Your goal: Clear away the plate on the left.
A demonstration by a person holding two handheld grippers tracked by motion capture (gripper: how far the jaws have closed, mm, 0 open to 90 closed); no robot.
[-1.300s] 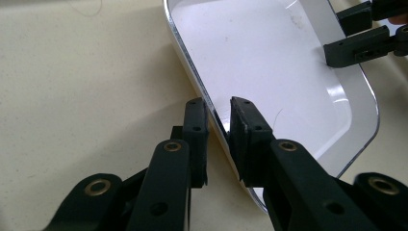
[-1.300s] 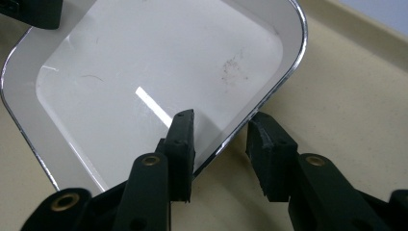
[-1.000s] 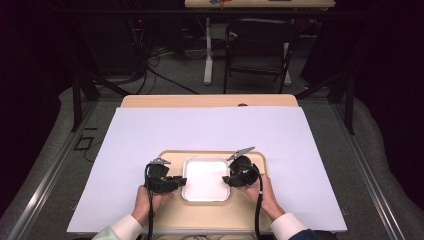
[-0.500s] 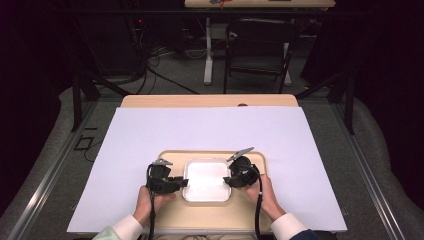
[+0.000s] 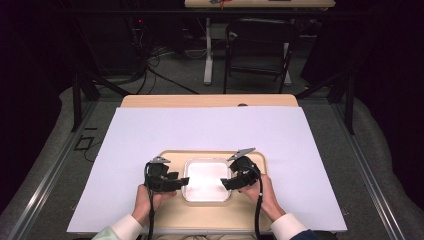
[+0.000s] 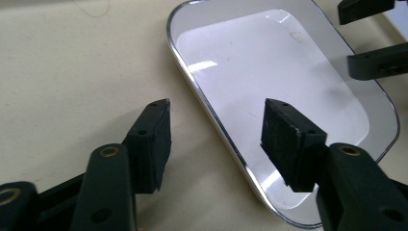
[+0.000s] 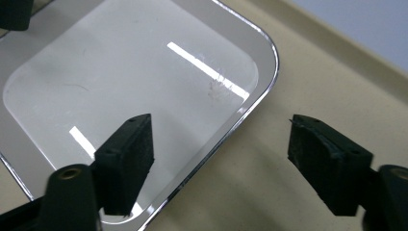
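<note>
My left gripper (image 6: 214, 139) and right gripper (image 7: 219, 161) have just been opening, jaws released and straddling opposite rims of the shiny rounded-rectangle metal tray (image 5: 206, 180) without pressing it.

White sheet (image 5: 210, 135) spread over my surface (image 5: 210, 100), bare tan wood strip showing along far edge. Small dark spot (image 5: 243, 105) on that strip. Grey floor (image 5: 175, 75) beyond, black cables (image 5: 150, 65) snaking across it at left. Dark chair (image 5: 257, 47) behind surface, beside white leg (image 5: 207, 50) of second desk (image 5: 260, 3) at top. Metal rail (image 5: 45, 175) runs along left side, another at right (image 5: 375, 175).
</note>
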